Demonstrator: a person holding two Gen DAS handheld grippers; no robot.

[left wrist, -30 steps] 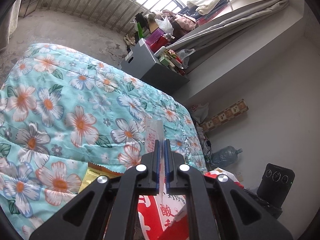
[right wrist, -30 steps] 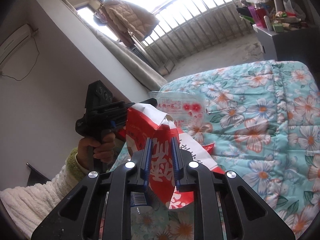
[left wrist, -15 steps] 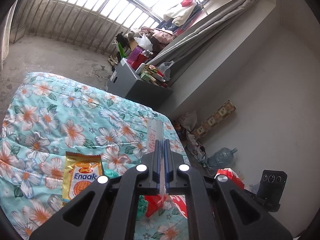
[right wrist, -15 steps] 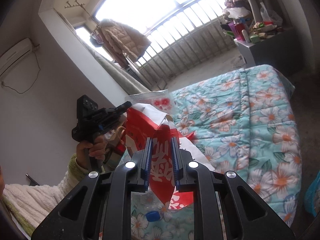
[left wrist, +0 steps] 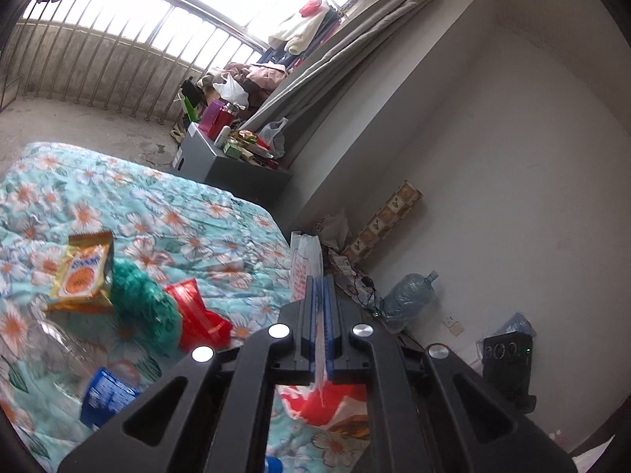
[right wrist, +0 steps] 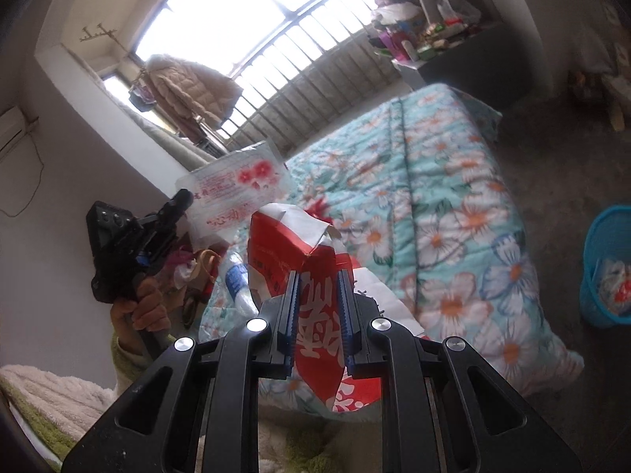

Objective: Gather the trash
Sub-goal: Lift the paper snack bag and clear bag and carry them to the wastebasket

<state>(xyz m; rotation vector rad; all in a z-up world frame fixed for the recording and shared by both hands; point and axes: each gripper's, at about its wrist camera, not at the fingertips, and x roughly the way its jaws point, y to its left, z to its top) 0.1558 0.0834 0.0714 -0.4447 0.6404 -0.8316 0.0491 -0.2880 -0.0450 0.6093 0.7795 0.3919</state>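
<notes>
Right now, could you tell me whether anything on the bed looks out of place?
Yes: litter lies on the floral quilt: a yellow snack packet, green netting, a red wrapper and a clear plastic bottle on its side. None is in the blue bin, which stands on the floor beside the bed.

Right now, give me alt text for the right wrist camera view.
The right gripper has its jaws shut on a red and white snack bag above a floral quilt. At left, the left gripper holds a clear printed wrapper; a blue bin sits at right.
</notes>
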